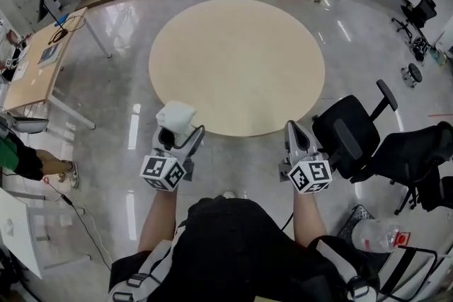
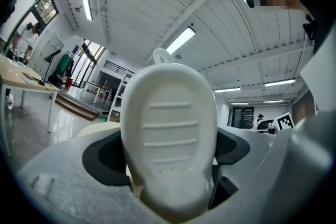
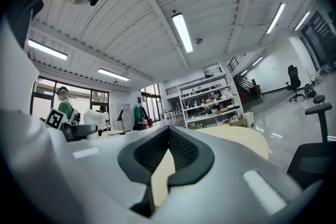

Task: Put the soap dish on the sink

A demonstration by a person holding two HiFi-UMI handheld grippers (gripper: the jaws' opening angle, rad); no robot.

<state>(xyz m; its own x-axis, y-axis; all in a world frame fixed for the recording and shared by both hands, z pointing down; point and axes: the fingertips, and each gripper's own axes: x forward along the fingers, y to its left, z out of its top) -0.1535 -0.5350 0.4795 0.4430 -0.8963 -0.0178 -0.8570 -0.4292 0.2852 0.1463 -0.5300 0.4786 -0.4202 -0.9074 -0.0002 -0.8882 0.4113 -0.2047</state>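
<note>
The left tongs grasp a white soap dish. The right tongs are clenched, empty. A round tabletop lies ahead of both.

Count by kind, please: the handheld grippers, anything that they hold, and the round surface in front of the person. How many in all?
Grey two-jaw grippers with marker cubes: 2 (left gripper, right gripper)
White ribbed plastic soap dish, gripped by the left gripper: 1
Round beige table top: 1
Total: 4
</note>
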